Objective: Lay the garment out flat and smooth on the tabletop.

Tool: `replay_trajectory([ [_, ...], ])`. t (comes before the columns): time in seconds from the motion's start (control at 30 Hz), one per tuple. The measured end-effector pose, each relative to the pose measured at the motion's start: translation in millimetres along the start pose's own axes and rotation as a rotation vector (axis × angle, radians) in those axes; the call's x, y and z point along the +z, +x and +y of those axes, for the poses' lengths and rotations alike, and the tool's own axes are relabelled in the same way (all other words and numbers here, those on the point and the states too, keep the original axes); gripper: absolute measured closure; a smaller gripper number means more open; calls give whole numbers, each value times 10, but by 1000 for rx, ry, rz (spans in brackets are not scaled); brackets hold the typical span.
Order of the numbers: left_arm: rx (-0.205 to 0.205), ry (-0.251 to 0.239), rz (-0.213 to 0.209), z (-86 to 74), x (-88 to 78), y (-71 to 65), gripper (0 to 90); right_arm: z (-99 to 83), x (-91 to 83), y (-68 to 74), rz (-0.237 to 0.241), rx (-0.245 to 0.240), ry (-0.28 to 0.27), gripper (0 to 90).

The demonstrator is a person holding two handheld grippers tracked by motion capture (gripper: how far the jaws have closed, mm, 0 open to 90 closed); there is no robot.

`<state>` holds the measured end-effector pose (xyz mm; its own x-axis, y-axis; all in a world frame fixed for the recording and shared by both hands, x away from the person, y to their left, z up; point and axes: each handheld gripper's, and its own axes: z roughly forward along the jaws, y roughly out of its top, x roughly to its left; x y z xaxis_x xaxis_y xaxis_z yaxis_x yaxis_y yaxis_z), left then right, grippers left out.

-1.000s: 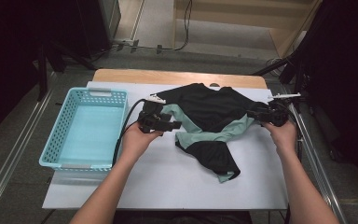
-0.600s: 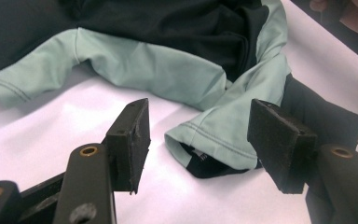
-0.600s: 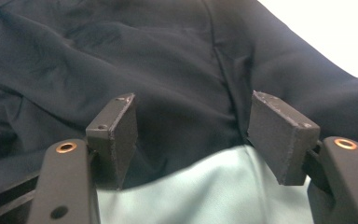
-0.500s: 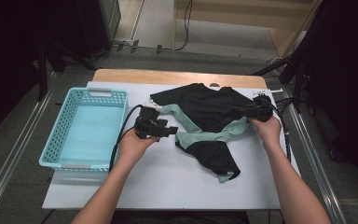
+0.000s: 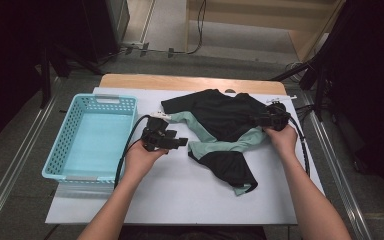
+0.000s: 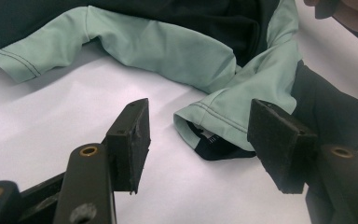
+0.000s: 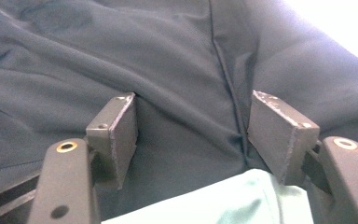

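Note:
A black shirt (image 5: 220,117) with mint-green sleeves and panels lies crumpled on the white table sheet (image 5: 180,195). My left gripper (image 5: 182,142) rests on the sheet just left of it, open, and points at a mint sleeve cuff (image 6: 214,119) a little ahead of its jaws (image 6: 198,140). My right gripper (image 5: 261,120) sits at the shirt's right side, open. Its jaws (image 7: 191,135) straddle a fold of black cloth (image 7: 121,56) and have just closed slightly, without pinching it. A mint edge (image 7: 205,200) shows below them.
A light blue plastic basket (image 5: 105,98) stands at the left of the sheet, with nothing in it. A wooden table edge (image 5: 190,82) runs behind the sheet. Cables trail from both grippers. Bare white sheet lies in front of the shirt.
The right hand has moved left from the sheet's right edge onto the shirt's right side and sunk a little. The left hand has hardly moved.

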<state>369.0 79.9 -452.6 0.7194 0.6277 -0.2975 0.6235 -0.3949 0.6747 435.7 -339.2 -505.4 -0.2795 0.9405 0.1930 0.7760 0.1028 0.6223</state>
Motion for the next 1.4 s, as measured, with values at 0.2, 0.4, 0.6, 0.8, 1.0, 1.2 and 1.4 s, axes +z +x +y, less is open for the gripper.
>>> replay_trajectory([
  [0.2, 3, 2, 7, -11, 0, 7, 401, 1, -48, -36, 3, 9, 0, 331],
  [0.4, 1, 6, 11, -21, 5, 27, 401, -23, -145, -154, -25, 12, 13, 295],
  [0.6, 1, 7, 15, -26, 0, 29, 401, -56, -192, -225, -11, 47, 6, 320],
  [0.8, -1, 2, 18, -28, -10, 42, 401, -97, -286, -313, -76, 31, 12, 283],
  [1.0, -6, 0, 21, -33, -15, 49, 401, -117, -356, -385, -70, 75, -18, 299],
  [1.2, -6, 2, 23, -40, -14, 60, 401, -160, -439, -512, -118, 103, -22, 285],
  [1.4, -2, 4, 27, -39, -11, 61, 401, -242, -275, -529, -110, 110, 38, 296],
])
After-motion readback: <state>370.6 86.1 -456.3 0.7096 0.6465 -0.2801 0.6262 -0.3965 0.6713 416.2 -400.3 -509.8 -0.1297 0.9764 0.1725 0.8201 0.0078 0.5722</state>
